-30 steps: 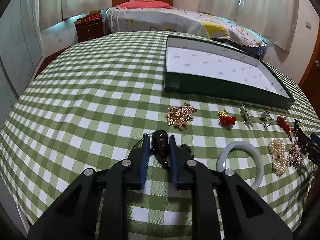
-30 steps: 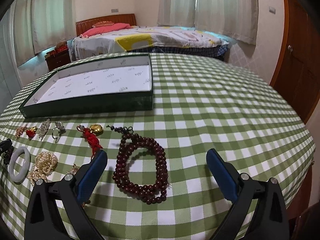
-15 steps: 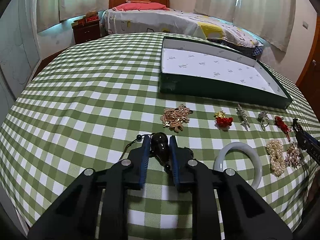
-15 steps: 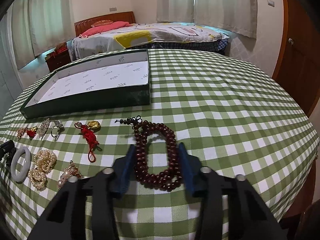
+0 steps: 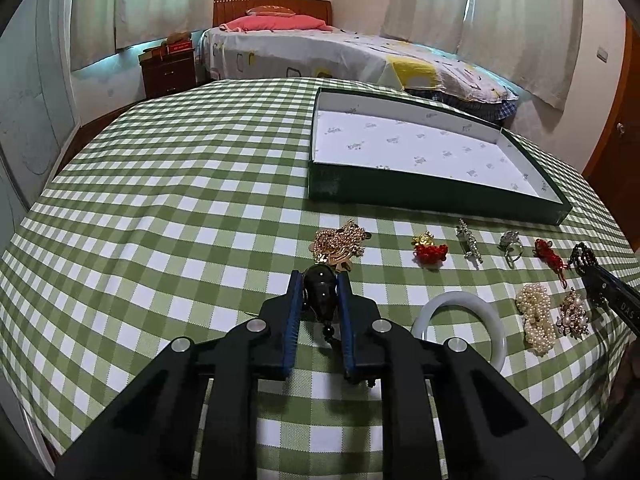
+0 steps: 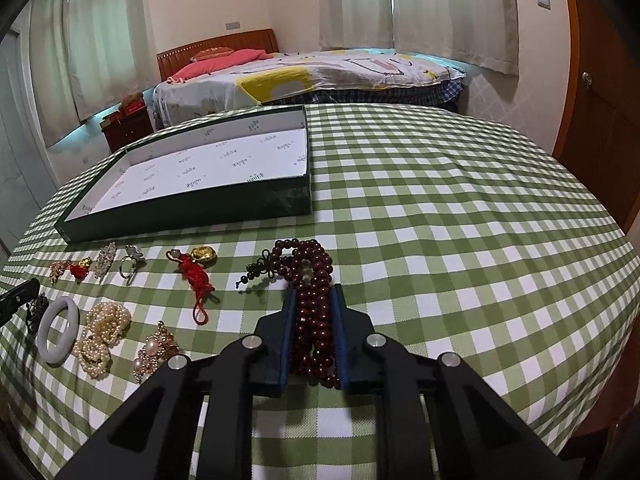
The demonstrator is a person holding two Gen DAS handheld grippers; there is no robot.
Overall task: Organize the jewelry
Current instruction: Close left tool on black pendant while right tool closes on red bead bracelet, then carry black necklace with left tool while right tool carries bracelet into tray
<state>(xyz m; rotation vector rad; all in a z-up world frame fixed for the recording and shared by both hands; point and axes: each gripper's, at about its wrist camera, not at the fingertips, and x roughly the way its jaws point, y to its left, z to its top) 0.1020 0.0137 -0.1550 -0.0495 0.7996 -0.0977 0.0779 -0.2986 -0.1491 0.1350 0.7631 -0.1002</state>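
Both pieces are gripped and, by my judgement, ready to lift: the left tongs (image 5: 320,294) clamp a glossy black pendant (image 5: 321,292) near the gold necklace (image 5: 339,243), and the right tongs (image 6: 312,312) squeeze the bunched dark-red bead strand (image 6: 310,280) on the checked surface (image 6: 460,240). Next, each must be carried clear of the other pieces and over the near wall of the green tray (image 6: 192,208) farther back, whose white floor holds nothing.

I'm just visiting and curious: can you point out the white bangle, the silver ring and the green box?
white bangle (image 6: 60,334), right wrist view, on its near-left band.
silver ring (image 6: 130,266), right wrist view, on its band below the ornament.
green box (image 5: 420,194), left wrist view, on its dark front wall.
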